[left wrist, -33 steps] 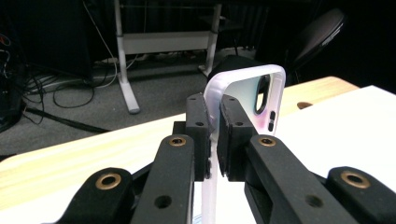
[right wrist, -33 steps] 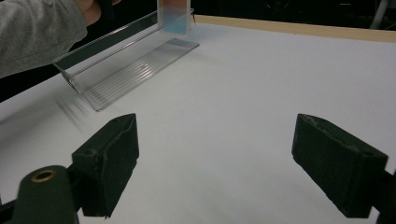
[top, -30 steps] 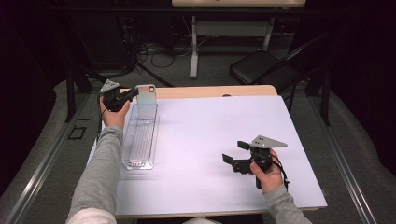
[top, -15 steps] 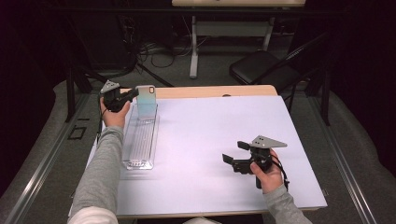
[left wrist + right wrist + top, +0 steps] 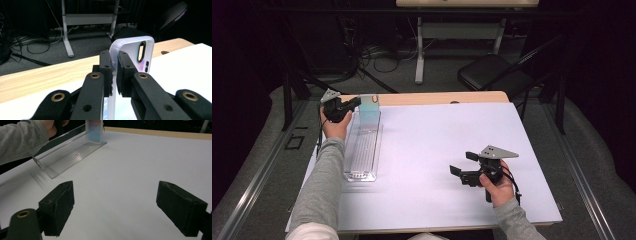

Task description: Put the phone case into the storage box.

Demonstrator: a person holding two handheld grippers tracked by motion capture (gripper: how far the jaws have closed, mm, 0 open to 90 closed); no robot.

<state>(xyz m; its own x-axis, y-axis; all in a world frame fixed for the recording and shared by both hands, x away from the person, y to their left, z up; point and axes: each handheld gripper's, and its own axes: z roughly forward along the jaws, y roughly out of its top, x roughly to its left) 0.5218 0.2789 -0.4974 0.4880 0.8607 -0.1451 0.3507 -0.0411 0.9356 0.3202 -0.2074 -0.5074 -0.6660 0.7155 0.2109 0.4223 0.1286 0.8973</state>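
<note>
White table [image 5: 437,150] with a wooden strip along the far edge, dark room behind, folding chair [image 5: 492,75] past the table. Clear plastic rack [image 5: 362,150] lies lengthwise on the table's left side, ribbed base, low back wall; no other items standing in it that I can make out. Phone case [image 5: 130,53], translucent white with a camera cutout, stands upright at the rack's far end. Left gripper [image 5: 346,104] is pinching the case's side edge, pads pressed tight on the thin wall, as the left gripper view shows close up. Whether the case bottom is seated in a groove or hanging just above it, can't tell. Right gripper [image 5: 458,175] sits low over bare table on the right, well apart from the rack, jaws spread wide, nothing between them. Judgement: placing the case in the rack looks nearly done; what's left is letting go, checking it stays upright, and backing the left hand off. Right hand idle.
</note>
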